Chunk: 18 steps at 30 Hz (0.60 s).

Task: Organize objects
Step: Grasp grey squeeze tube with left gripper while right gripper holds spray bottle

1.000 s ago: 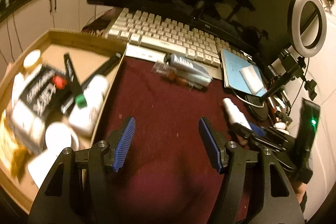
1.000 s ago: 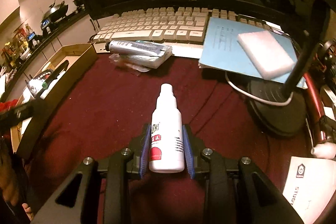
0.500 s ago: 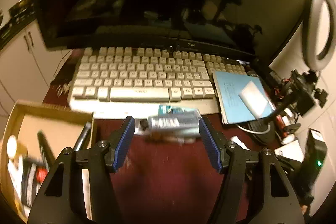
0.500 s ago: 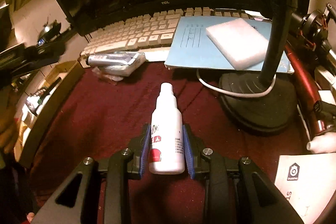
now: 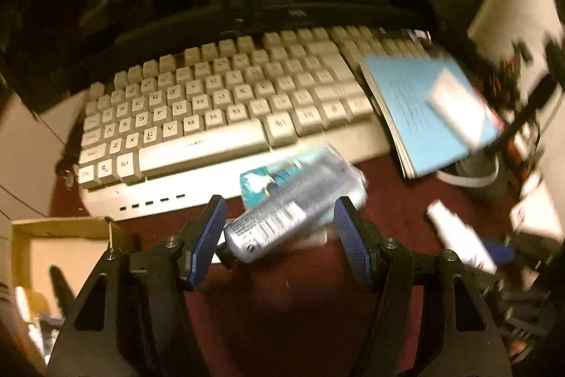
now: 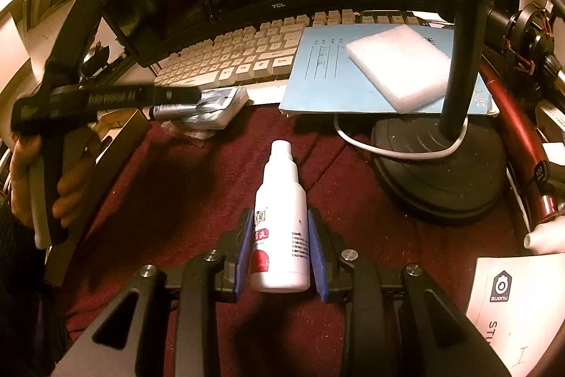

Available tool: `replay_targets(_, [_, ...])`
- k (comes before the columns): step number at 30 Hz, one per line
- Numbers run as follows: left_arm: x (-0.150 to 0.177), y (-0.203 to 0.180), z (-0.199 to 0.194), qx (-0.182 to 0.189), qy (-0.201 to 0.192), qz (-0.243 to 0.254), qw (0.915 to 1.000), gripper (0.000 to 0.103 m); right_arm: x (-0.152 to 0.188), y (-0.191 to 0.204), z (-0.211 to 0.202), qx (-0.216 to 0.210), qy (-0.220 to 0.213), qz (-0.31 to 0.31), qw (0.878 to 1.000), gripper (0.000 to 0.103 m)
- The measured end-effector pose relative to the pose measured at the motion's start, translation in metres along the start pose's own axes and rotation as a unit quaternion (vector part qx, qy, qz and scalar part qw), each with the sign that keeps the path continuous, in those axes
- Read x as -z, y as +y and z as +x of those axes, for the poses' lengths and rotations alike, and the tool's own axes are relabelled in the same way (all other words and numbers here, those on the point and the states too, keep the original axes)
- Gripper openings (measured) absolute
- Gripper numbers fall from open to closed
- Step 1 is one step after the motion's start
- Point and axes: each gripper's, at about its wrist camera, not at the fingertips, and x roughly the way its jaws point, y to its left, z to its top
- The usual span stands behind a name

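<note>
Left wrist view: you are holding your left gripper with fingers spread around the silver tube lying beside the keyboard — straddling, not pinching.

Right wrist view: your right gripper is pinching the white spray bottle above the desk — probably ready for carrying to the box.

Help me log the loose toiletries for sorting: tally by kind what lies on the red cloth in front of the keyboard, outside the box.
White spray bottle, between the right tool's pads: 1
Silver tube, in front of the open left tool: 1
Flat pack under that tube: 1
Total: 3
</note>
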Motion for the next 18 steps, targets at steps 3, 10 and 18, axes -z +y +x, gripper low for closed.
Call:
replay_targets(3, [0.006, -0.017, -0.001, -0.034, 0.012, 0.029, 0.9989, 0.064, 0.001, 0.001, -0.001, 0.000, -0.001, 0.001, 1.000, 0.030])
replay_targets(10, [0.004, -0.026, -0.001, -0.063, 0.000, 0.030, 0.9976, 0.042, 0.002, 0.001, -0.002, -0.004, -0.002, 0.006, 1.000, 0.030])
replay_targets(18, [0.020, -0.031, -0.018, -0.056, -0.004, 0.021, 0.9982, 0.025, 0.002, 0.001, -0.002, -0.009, -0.002, 0.012, 1.000, 0.030])
